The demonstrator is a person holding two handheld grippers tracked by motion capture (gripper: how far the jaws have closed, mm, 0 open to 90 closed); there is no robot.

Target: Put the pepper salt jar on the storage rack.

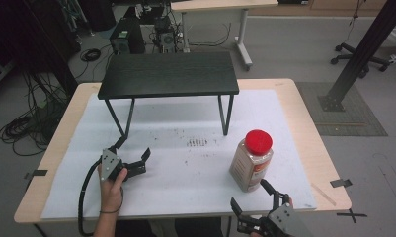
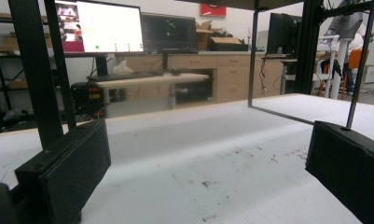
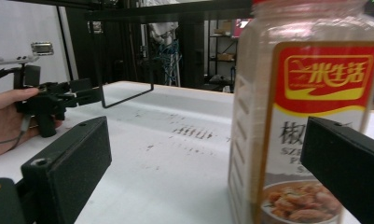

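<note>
The spice jar (image 1: 251,160) stands upright on the white mat (image 1: 185,187), its long axis vertical and its red cap (image 1: 258,141) pointing up, toward the table's 4 o'clock edge. Its red-and-yellow label (image 3: 324,116) faces the right gripper (image 1: 254,197), which sits just at the jar's 6 o'clock with jaws spread wide, not touching it. The left gripper (image 1: 132,153), jaws also apart and holding nothing, rests well away at the jar's 9 o'clock. A black stand (image 1: 168,74) rises at 11 o'clock

jar (image 3: 310,116) lid cropped, label text partly hidden
</note>
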